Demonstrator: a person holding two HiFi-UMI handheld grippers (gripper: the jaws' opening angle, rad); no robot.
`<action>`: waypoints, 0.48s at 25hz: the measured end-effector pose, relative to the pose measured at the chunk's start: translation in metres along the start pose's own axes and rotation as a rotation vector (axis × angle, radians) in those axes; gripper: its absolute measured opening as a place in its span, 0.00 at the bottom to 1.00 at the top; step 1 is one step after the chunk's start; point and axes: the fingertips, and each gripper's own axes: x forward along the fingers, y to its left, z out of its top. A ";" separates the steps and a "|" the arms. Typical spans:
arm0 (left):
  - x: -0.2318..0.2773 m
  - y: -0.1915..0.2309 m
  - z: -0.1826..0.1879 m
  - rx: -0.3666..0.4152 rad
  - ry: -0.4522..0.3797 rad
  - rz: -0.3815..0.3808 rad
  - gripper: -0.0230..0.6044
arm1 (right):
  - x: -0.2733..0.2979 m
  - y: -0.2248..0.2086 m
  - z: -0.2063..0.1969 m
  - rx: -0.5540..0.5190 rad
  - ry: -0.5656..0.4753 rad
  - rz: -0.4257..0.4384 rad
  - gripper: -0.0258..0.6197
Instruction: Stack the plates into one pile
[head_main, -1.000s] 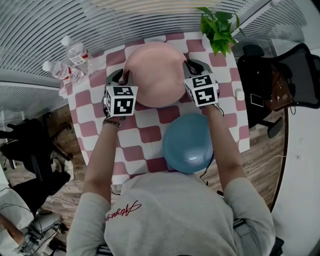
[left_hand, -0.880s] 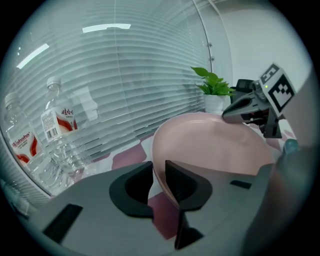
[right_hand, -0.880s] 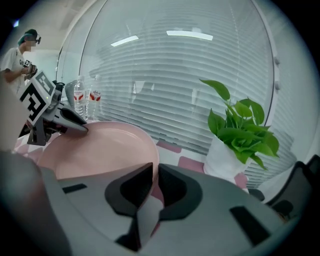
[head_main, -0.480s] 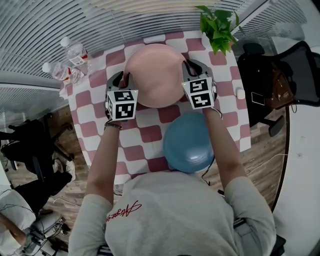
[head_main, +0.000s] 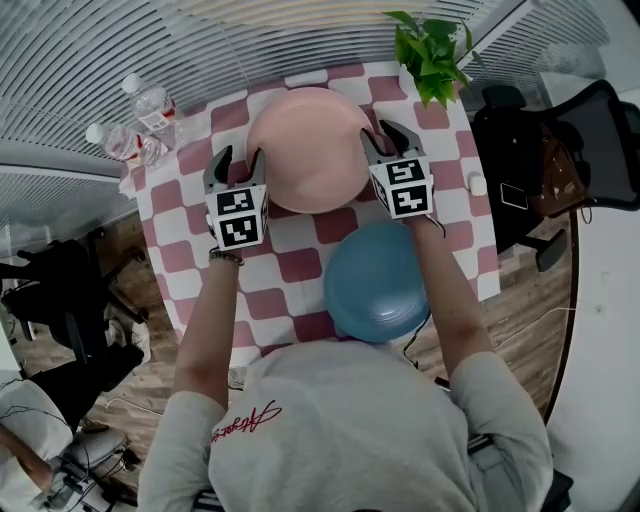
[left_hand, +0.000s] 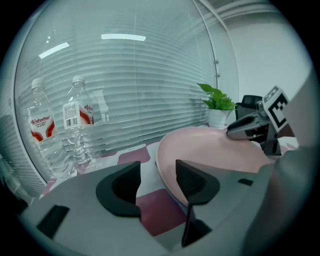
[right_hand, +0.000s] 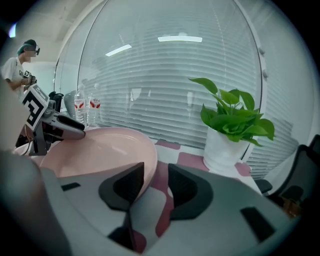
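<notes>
Lying on checkered cloth (head_main: 300, 265): smooth round pink plate (head_main: 310, 150), blue plate (head_main: 375, 285).

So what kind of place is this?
Probably an office rather than a home kitchen: slatted blinds run behind, a black office chair stands beside the table, and the table only wears a checked cloth.

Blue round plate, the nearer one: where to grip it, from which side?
Take the blue round plate by its thin rim at the left and right edges, coming in low from each side. It is a wide, shallow disc lying flat on the checked tablecloth, so probably only the rim fits between jaws.
</notes>
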 end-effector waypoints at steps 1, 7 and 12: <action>-0.003 0.000 0.001 -0.017 -0.009 -0.004 0.39 | -0.003 -0.001 0.001 0.005 -0.005 0.001 0.26; -0.016 -0.004 -0.001 -0.075 -0.008 -0.017 0.40 | -0.014 0.001 0.002 0.023 -0.005 0.040 0.31; -0.024 -0.006 -0.012 -0.105 0.006 -0.002 0.40 | -0.008 0.005 -0.009 0.082 0.031 0.138 0.31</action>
